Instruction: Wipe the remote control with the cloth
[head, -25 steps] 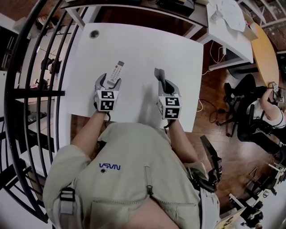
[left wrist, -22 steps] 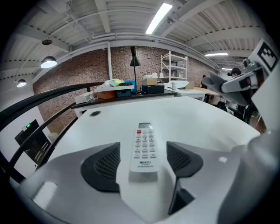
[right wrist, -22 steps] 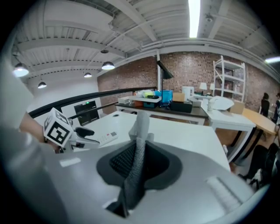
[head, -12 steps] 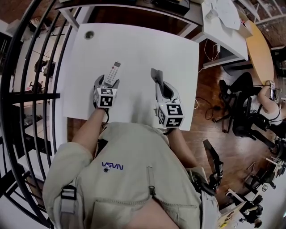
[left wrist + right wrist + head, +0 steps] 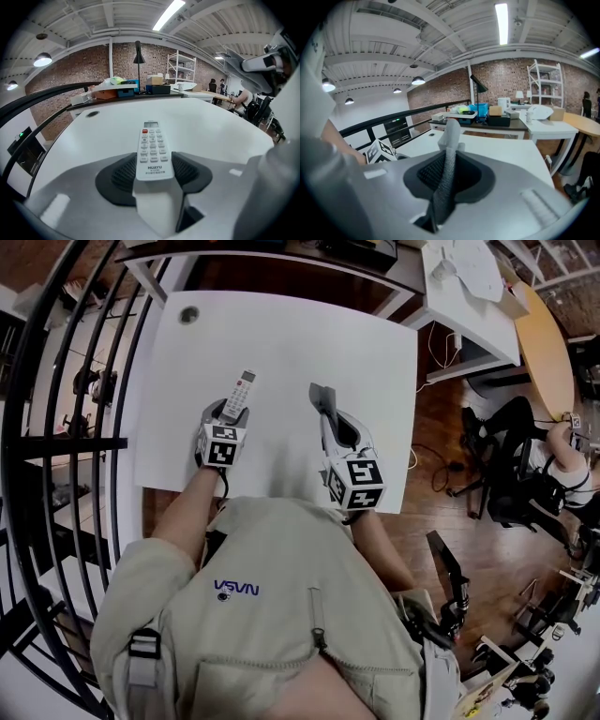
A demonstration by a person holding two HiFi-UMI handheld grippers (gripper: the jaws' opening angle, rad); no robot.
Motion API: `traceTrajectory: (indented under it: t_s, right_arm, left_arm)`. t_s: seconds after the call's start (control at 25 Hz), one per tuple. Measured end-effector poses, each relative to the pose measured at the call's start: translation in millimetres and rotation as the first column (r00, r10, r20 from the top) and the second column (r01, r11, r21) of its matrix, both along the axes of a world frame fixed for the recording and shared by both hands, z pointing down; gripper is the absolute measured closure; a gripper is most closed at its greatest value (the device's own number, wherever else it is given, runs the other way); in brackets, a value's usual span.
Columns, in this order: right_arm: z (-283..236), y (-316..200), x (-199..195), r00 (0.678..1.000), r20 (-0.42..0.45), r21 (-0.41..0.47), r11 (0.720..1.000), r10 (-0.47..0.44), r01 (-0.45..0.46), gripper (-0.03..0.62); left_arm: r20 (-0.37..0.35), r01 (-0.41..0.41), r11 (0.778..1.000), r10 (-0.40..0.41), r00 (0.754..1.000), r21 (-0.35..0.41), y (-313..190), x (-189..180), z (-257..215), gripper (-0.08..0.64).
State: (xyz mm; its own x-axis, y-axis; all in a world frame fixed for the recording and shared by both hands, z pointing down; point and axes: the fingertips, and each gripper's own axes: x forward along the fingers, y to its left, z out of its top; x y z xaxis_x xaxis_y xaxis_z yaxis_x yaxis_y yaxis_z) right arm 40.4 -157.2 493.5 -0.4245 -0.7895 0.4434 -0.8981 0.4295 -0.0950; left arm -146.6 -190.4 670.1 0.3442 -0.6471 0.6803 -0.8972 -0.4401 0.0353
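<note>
White rectangular desk (image 5: 309, 334). A slim white plastic remote control with rows of buttons (image 5: 242, 392) lies left of the desk's centre, its display end toward the far edge.

Left gripper (image 5: 228, 415) is at the desk's near-left part. Its jaws have just been closing, and the pads now sit against both sides of the remote's near end, grasping it.

Right gripper (image 5: 328, 420) is over the desk's near middle, clenched on a strip of grey woven cloth (image 5: 319, 396). The cloth sticks up past the jaws and is apart from the remote.
</note>
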Motion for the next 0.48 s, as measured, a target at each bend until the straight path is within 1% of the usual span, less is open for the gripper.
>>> traceTrajectory:
  t_s: [0.12,0.2,0.36,0.48]
  right_arm:
    - [-4.8,3.9,-1.3,1.0,0.0,0.012,1.0,0.002,-0.002,0.545]
    - [-6.4,3.7,1.5,1.0,0.002,0.018,1.0,0.007,-0.007,0.545]
    - [-9.1,3.6,5.0,1.0,0.01,0.031,0.999,0.012,-0.013,0.546]
    - [-15.4,2.1,4.7,1.0,0.019,0.047,0.999,0.015,-0.016,0.545]
  left_arm:
    - [0.008,0.007,1.0,-0.007,1.0,0.002,5.0,-0.1,1.3,0.318]
    - [0.023,-0.008,1.0,0.007,1.0,0.02,6.8,4.5,-2.7,0.319]
    - [0.028,-0.049,0.995,0.047,0.999,0.089,7.7,18.0,-23.2,0.319]
    - [0.03,-0.099,0.982,0.095,0.995,0.163,5.7,30.0,-53.9,0.319]
